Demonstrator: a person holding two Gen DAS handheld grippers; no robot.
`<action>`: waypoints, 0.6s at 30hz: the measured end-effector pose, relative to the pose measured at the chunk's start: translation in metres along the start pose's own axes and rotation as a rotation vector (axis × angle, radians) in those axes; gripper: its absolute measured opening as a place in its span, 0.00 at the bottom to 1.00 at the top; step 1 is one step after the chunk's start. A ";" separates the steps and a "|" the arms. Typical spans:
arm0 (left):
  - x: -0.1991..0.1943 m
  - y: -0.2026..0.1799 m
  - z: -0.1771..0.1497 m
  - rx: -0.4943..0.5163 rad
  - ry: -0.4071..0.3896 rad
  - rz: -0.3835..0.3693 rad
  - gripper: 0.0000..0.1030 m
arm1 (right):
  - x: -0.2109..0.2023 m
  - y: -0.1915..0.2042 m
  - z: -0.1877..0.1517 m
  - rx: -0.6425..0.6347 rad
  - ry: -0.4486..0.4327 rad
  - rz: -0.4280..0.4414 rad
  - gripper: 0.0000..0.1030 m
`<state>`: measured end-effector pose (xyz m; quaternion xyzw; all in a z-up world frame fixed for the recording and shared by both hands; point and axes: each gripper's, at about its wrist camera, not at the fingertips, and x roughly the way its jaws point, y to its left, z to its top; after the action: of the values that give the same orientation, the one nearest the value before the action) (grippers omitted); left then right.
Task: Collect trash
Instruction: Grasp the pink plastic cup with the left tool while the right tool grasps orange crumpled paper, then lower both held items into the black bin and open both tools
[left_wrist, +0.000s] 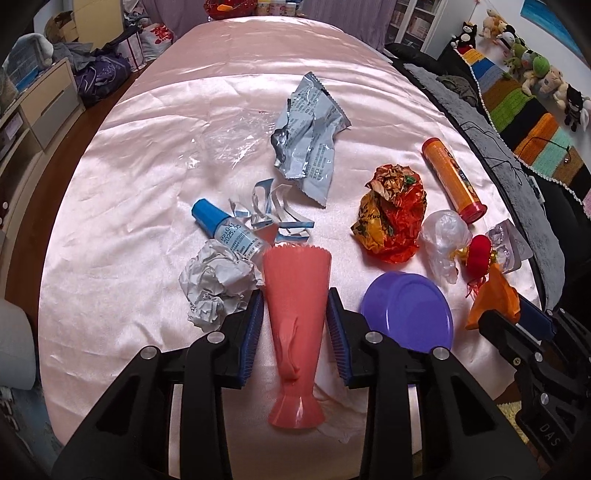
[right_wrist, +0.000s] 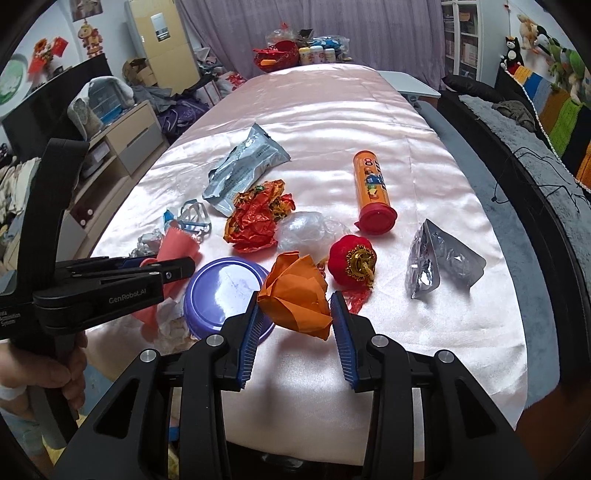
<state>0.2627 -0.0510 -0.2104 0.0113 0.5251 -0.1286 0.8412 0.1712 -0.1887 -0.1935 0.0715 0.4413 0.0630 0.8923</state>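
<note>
My left gripper (left_wrist: 295, 302) is shut on a pink plastic vase-shaped cup (left_wrist: 295, 325), held above the pink cloth; it shows at the left of the right wrist view (right_wrist: 177, 269). My right gripper (right_wrist: 297, 314) is shut on a crumpled orange paper (right_wrist: 295, 291), also seen in the left wrist view (left_wrist: 493, 299). Trash lies on the cloth: a crumpled white paper ball (left_wrist: 214, 288), a blue-capped bottle (left_wrist: 229, 229), a grey foil bag (left_wrist: 310, 136), a red-orange wrapper (left_wrist: 393, 214), an orange tube (left_wrist: 452, 177), a clear plastic wad (left_wrist: 443, 240).
A purple lid (left_wrist: 406, 310) lies next to the cup. A red pincushion (right_wrist: 351, 258) and a blister pack (right_wrist: 439, 258) lie at the right. A grey blanket (left_wrist: 498, 147) borders the table on the right; drawers (left_wrist: 40, 107) stand at the left.
</note>
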 end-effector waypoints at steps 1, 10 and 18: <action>0.001 -0.002 0.002 0.005 0.000 -0.004 0.31 | 0.001 0.000 -0.001 0.001 0.001 -0.001 0.37; -0.043 -0.005 0.008 0.017 -0.095 0.000 0.30 | -0.018 0.003 0.003 -0.005 -0.042 -0.006 0.37; -0.129 -0.012 -0.027 0.014 -0.213 -0.007 0.30 | -0.078 0.021 -0.002 -0.050 -0.128 0.014 0.37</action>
<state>0.1823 -0.0323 -0.1065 0.0018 0.4319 -0.1355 0.8917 0.1217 -0.1813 -0.1299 0.0561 0.3810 0.0754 0.9198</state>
